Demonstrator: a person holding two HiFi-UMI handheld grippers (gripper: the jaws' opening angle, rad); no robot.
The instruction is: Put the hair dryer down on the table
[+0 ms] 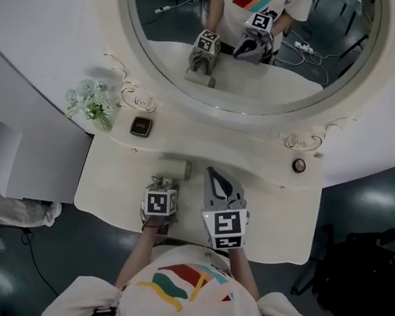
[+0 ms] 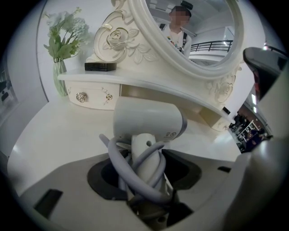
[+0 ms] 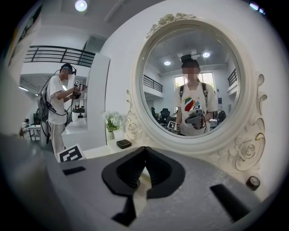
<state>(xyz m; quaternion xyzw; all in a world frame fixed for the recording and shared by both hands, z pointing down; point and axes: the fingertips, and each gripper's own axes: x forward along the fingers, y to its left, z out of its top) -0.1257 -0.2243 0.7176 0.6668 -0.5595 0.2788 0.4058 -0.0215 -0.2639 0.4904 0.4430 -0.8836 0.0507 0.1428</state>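
Left claw (image 2: 143, 168) was seen closed on the handle of the hair dryer (image 2: 149, 121), and the grey cord (image 2: 118, 164) wound round that handle was caught between the jaws as well. The white body of the dryer was held out beyond the claw tips, over the near-left part of the cream worktop (image 2: 49, 135). Whether the body touched the surface could not be told. The right claw (image 3: 145, 149) was held just to the right of the left one. Its jaws were brought together at the tips, with nothing between them, and it was pointed towards the oval mirror (image 3: 141, 90) at the far side of the worktop. A raised shelf (image 2: 149, 85) was seen along the far edge, below the mirror. On its left part a small black box (image 2: 100, 66) was set, and farther left a glass vase of pale flowers (image 2: 61, 45). A small drawer (image 2: 92, 96) with two knobs was fitted under that end of the shelf. Towards the right end of the shelf a small round dark object (image 1: 299, 165) was seen, well apart from both claws. The person and both claws were reflected in the mirror glass.
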